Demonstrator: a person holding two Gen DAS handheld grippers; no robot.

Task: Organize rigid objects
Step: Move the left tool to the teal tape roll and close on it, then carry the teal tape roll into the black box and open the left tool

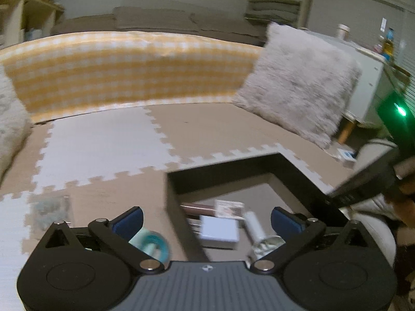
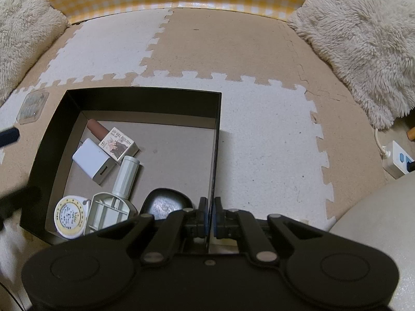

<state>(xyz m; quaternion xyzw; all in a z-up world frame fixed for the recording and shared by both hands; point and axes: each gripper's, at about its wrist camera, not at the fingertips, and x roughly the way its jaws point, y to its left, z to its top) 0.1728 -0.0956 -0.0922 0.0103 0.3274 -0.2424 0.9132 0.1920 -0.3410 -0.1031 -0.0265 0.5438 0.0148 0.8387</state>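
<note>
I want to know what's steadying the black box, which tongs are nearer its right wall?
Right. The right tongs are shut on the black box's right wall; the left tongs hang open over its left side, touching nothing.

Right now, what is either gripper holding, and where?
Right gripper pinches the black box by its right wall's rim; left gripper is open, holding nothing.

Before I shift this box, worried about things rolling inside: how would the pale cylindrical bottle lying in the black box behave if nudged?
The pale cylindrical bottle lies on its side, so it would probably roll. It looks rigid, likely light. The white charger block beside it may stop it.
</note>
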